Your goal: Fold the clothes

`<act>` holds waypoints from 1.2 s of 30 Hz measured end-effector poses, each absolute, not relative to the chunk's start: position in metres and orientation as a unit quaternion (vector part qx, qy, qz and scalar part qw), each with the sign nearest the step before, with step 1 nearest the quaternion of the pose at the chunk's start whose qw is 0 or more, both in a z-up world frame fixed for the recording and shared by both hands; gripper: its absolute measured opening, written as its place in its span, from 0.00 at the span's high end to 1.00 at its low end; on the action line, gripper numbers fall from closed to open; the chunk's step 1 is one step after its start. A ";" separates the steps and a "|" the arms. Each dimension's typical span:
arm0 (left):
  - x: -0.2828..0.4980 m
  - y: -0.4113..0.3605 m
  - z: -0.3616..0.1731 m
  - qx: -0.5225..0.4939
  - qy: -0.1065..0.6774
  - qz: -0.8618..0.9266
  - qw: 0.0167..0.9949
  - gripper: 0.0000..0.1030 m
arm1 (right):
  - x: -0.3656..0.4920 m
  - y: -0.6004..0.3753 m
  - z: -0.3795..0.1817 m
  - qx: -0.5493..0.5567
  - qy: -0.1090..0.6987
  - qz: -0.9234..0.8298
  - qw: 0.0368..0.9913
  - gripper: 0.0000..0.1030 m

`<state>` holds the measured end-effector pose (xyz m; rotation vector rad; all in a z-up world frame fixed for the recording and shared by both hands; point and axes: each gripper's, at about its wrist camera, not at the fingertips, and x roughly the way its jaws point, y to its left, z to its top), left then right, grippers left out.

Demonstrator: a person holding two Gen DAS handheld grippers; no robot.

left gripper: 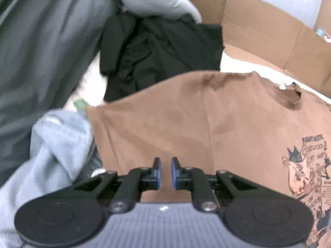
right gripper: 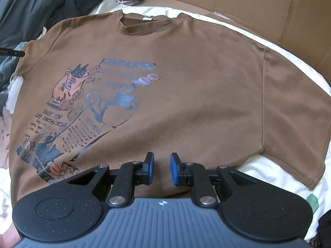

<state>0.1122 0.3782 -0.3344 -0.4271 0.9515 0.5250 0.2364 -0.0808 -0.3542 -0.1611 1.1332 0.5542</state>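
Note:
A brown T-shirt (right gripper: 186, 78) with a blue and orange cat print lies spread flat, front up, on a white sheet (right gripper: 269, 165). Its collar points away from me. My right gripper (right gripper: 162, 169) hovers over the shirt's lower hem, jaws a little apart, holding nothing. My left gripper (left gripper: 166, 172) is over the shirt's left sleeve side (left gripper: 186, 128), jaws narrowly apart and empty. The tip of the left gripper (right gripper: 12, 52) shows at the left edge of the right wrist view, near the left sleeve.
A pile of clothes lies left of the shirt: a black garment (left gripper: 157, 53), a grey one (left gripper: 41, 51) and a light blue one (left gripper: 55, 144). A flattened cardboard box (right gripper: 269, 10) stands behind and to the right.

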 end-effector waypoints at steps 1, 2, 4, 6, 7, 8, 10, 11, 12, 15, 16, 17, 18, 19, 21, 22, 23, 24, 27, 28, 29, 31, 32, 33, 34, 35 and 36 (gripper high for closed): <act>0.110 0.378 -0.339 -0.208 0.453 0.253 0.829 0.88 | 0.236 -0.080 -0.354 -0.075 0.529 0.259 0.804 0.81; 0.107 0.377 -0.343 -0.214 0.457 0.258 0.824 0.85 | 0.236 -0.080 -0.354 -0.075 0.530 0.260 0.804 0.81; 0.100 0.379 -0.356 -0.228 0.468 0.265 0.811 0.81 | 0.235 -0.079 -0.355 -0.076 0.530 0.261 0.804 0.81; 0.094 0.380 -0.366 -0.237 0.479 0.264 0.803 0.81 | 0.235 -0.079 -0.355 -0.076 0.530 0.262 0.803 0.81; 0.091 0.379 -0.367 -0.233 0.482 0.265 0.802 0.81 | 0.235 -0.079 -0.355 -0.076 0.530 0.262 0.803 0.81; 0.088 0.379 -0.369 -0.229 0.484 0.266 0.801 0.81 | 0.235 -0.079 -0.355 -0.076 0.530 0.262 0.803 0.81; 0.083 0.381 -0.372 -0.234 0.485 0.271 0.798 0.80 | 0.234 -0.078 -0.355 -0.076 0.531 0.263 0.802 0.80; 0.082 0.381 -0.370 -0.233 0.484 0.276 0.797 0.80 | 0.234 -0.078 -0.355 -0.076 0.531 0.263 0.802 0.80; 0.080 0.380 -0.368 -0.231 0.483 0.281 0.796 0.80 | 0.234 -0.078 -0.355 -0.076 0.531 0.264 0.802 0.79; 0.075 0.379 -0.363 -0.221 0.481 0.305 0.792 0.69 | 0.233 -0.078 -0.355 -0.076 0.532 0.265 0.801 0.79; 0.073 0.380 -0.364 -0.222 0.480 0.312 0.789 0.61 | 0.233 -0.078 -0.355 -0.076 0.532 0.264 0.801 0.78; 0.070 0.381 -0.365 -0.233 0.477 0.315 0.787 0.60 | 0.233 -0.078 -0.355 -0.077 0.532 0.264 0.801 0.74; 0.068 0.384 -0.368 -0.243 0.476 0.315 0.784 0.61 | 0.232 -0.077 -0.356 -0.077 0.532 0.264 0.801 0.72; 0.067 0.386 -0.370 -0.254 0.475 0.315 0.781 0.61 | 0.232 -0.077 -0.356 -0.077 0.532 0.264 0.801 0.72; 0.066 0.387 -0.376 -0.269 0.477 0.317 0.775 0.59 | 0.232 -0.077 -0.357 -0.079 0.532 0.265 0.800 0.72; 0.065 0.387 -0.378 -0.277 0.476 0.318 0.772 0.60 | 0.231 -0.076 -0.357 -0.079 0.532 0.266 0.800 0.72; 0.064 0.385 -0.379 -0.278 0.473 0.317 0.773 0.62 | 0.231 -0.076 -0.357 -0.080 0.531 0.266 0.800 0.72; 0.063 0.384 -0.379 -0.278 0.471 0.317 0.775 0.65 | 0.231 -0.076 -0.357 -0.079 0.531 0.267 0.800 0.72; 0.061 0.385 -0.375 -0.285 0.462 0.313 0.779 0.93 | 0.231 -0.077 -0.357 -0.078 0.532 0.267 0.800 0.72; 0.060 0.385 -0.372 -0.283 0.459 0.316 0.781 0.94 | 0.231 -0.077 -0.357 -0.078 0.531 0.267 0.800 0.72; 0.058 0.386 -0.369 -0.280 0.457 0.319 0.782 0.94 | 0.231 -0.077 -0.357 -0.078 0.531 0.267 0.800 0.72; 0.054 0.388 -0.366 -0.278 0.456 0.324 0.780 0.94 | 0.231 -0.077 -0.358 -0.078 0.531 0.268 0.800 0.72; 0.052 0.389 -0.366 -0.279 0.458 0.325 0.779 0.95 | 0.232 -0.077 -0.358 -0.078 0.531 0.267 0.800 0.72; 0.051 0.390 -0.366 -0.280 0.460 0.326 0.777 0.95 | 0.232 -0.077 -0.359 -0.078 0.532 0.267 0.800 0.72; 0.050 0.391 -0.366 -0.278 0.464 0.335 0.772 0.95 | 0.232 -0.077 -0.359 -0.078 0.531 0.267 0.800 0.72; 0.050 0.392 -0.367 -0.275 0.468 0.344 0.766 0.95 | 0.232 -0.077 -0.360 -0.079 0.531 0.268 0.800 0.72; 0.049 0.392 -0.368 -0.272 0.472 0.353 0.761 0.96 | 0.232 -0.076 -0.360 -0.079 0.531 0.268 0.800 0.72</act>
